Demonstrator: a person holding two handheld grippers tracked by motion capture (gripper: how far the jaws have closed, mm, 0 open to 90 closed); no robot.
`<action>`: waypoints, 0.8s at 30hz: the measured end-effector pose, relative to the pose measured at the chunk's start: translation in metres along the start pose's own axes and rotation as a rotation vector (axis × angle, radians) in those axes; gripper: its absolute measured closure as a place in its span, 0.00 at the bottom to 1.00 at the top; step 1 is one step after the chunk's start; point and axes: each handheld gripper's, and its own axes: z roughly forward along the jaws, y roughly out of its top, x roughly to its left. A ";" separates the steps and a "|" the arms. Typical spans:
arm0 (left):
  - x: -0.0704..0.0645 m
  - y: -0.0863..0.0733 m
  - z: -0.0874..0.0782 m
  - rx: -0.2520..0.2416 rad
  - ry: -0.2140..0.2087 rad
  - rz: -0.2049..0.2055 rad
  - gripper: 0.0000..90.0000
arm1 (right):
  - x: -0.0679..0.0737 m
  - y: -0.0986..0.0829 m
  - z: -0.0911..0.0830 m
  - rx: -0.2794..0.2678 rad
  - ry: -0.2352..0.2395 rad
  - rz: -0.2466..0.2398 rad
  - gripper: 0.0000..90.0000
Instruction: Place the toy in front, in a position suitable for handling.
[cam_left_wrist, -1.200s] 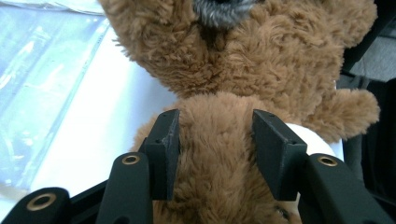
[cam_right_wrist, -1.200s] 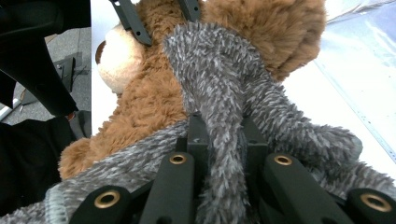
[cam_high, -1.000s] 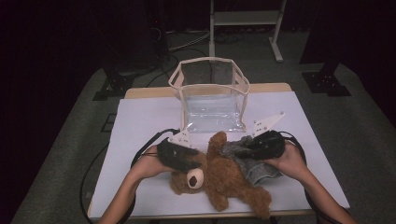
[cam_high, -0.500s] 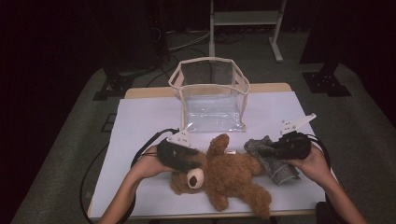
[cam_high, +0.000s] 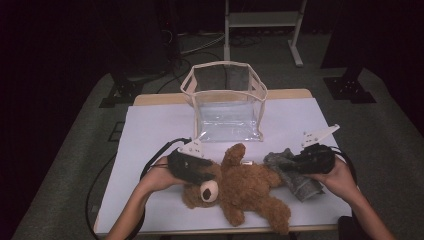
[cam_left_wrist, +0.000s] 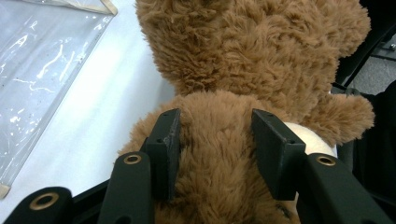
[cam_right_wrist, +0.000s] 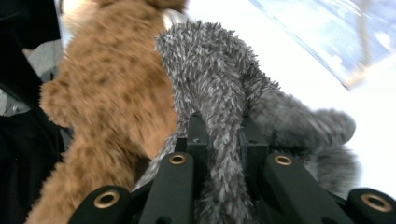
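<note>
A brown teddy bear (cam_high: 245, 190) lies on its back near the front of the white table (cam_high: 150, 130). My left gripper (cam_high: 200, 174) is at the bear's head. In the left gripper view its jaws (cam_left_wrist: 217, 144) press into the fur of the bear (cam_left_wrist: 243, 46) from both sides. A grey fuzzy cloth (cam_high: 300, 182) lies to the right of the bear, touching its leg. My right gripper (cam_high: 292, 165) is shut on it. A fold of the cloth (cam_right_wrist: 210, 70) is pinched between that gripper's jaws (cam_right_wrist: 224, 140), with the bear (cam_right_wrist: 107, 93) beside it.
A clear plastic bag with a beige rim (cam_high: 227, 107) stands open behind the bear at mid table. Its clear side shows in the left gripper view (cam_left_wrist: 42, 70). A pale metal stand (cam_high: 260, 20) is on the dark floor beyond the table. Cables trail off the table's left side.
My right gripper has moved to the right with the grey cloth, drawing it off the bear's body. The left gripper has stayed on the bear's head.
</note>
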 end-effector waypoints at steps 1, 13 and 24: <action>0.000 0.000 0.000 0.002 -0.002 0.002 0.59 | -0.002 -0.002 -0.003 -0.004 -0.005 0.010 0.87; 0.000 0.003 0.001 0.010 0.002 0.023 0.58 | 0.002 0.032 0.004 -0.020 0.001 -0.044 0.87; 0.001 0.002 0.001 0.006 0.001 0.023 0.58 | -0.006 0.047 0.025 0.017 0.024 -0.045 0.87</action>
